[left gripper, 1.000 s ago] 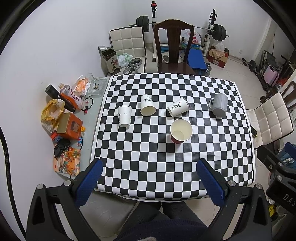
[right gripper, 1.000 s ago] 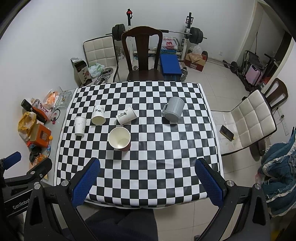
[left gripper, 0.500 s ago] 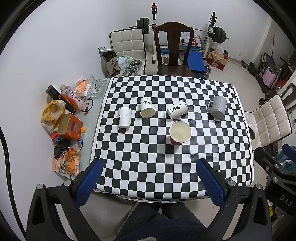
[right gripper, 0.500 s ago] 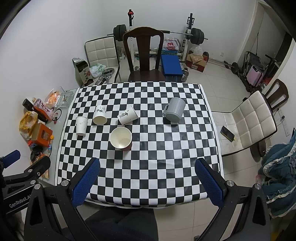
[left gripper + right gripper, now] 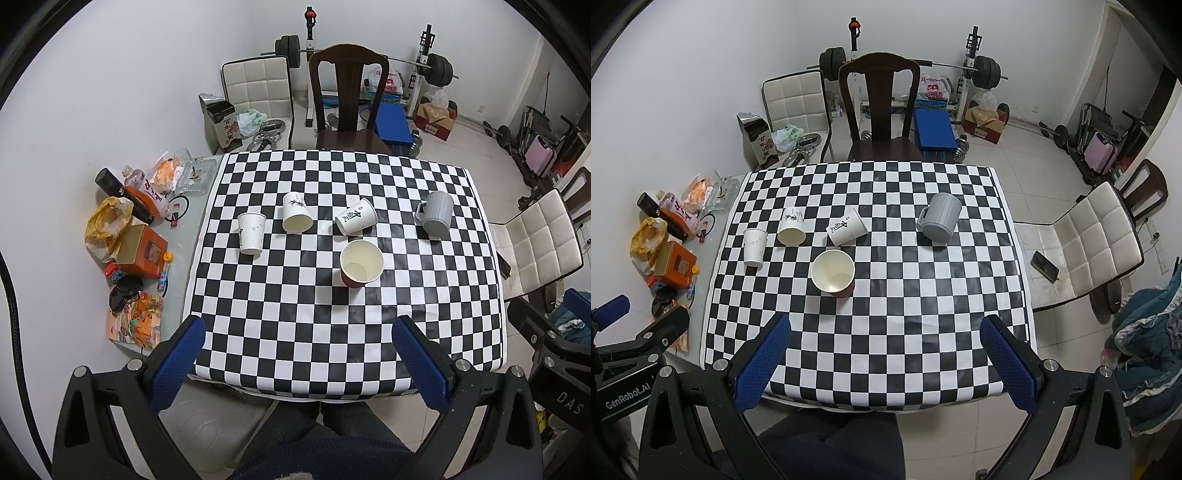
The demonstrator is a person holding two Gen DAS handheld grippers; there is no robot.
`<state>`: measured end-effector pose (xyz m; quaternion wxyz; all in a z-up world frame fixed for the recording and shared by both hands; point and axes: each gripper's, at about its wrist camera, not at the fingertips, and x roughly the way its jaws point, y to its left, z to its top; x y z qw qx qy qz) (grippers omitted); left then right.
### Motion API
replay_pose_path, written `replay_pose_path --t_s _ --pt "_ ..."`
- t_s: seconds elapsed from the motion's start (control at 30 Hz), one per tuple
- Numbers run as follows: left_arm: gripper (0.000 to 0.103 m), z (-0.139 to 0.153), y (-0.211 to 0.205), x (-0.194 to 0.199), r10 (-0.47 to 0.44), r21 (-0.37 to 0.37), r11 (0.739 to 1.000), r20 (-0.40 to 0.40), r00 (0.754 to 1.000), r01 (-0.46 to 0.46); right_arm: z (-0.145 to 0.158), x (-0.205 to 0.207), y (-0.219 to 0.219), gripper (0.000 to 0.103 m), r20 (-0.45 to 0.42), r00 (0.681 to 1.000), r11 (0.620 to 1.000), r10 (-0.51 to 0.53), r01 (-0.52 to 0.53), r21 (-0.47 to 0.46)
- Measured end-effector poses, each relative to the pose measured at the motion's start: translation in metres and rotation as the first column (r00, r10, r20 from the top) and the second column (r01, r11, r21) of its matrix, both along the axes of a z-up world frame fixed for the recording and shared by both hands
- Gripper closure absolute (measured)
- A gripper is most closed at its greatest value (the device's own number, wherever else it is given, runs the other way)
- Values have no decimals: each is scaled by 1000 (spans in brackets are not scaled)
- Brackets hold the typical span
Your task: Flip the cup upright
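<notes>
Left wrist view: the left tool [image 5: 299, 354] gapes wide, holding nothing, high over the counter [image 5: 295, 332]. The tipped paper cup [image 5: 355, 216] lies on its side well ahead at about 1 o'clock, just behind the upright red cup [image 5: 361, 263]. Against a second ago, everything looks smaller, farther off.

Right wrist view: the right tool [image 5: 886, 352] is spread wide and empty too. The tipped cup [image 5: 846, 227] lies at 11 o'clock, well apart, with the grey mug [image 5: 941, 218] at 1 o'clock.

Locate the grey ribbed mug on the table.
In both wrist views the grey mug sits upside down on the right side of the checkered table, toward the far edge, apart from the paper cup lying on its side to its left.
</notes>
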<state>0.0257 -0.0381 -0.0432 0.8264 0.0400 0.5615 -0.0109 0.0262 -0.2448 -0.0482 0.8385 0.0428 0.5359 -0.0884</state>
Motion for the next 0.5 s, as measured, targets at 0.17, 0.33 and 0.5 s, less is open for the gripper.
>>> replay_pose_path --t_s 0.17,0.33,0.5 --pt "0 1 2 0 -6 -1 1000 0 1000 6 0 -1 0 0 1 1000 1000 -4 4 3" --pt "0 1 1 -1 -6 0 1000 1 1000 6 0 0 1 0 2 1000 1000 -4 4 2" --pt "0 0 1 -2 -3 -1 1000 2 1000 3 1 0 1 0 1 1000 1000 -4 4 2"
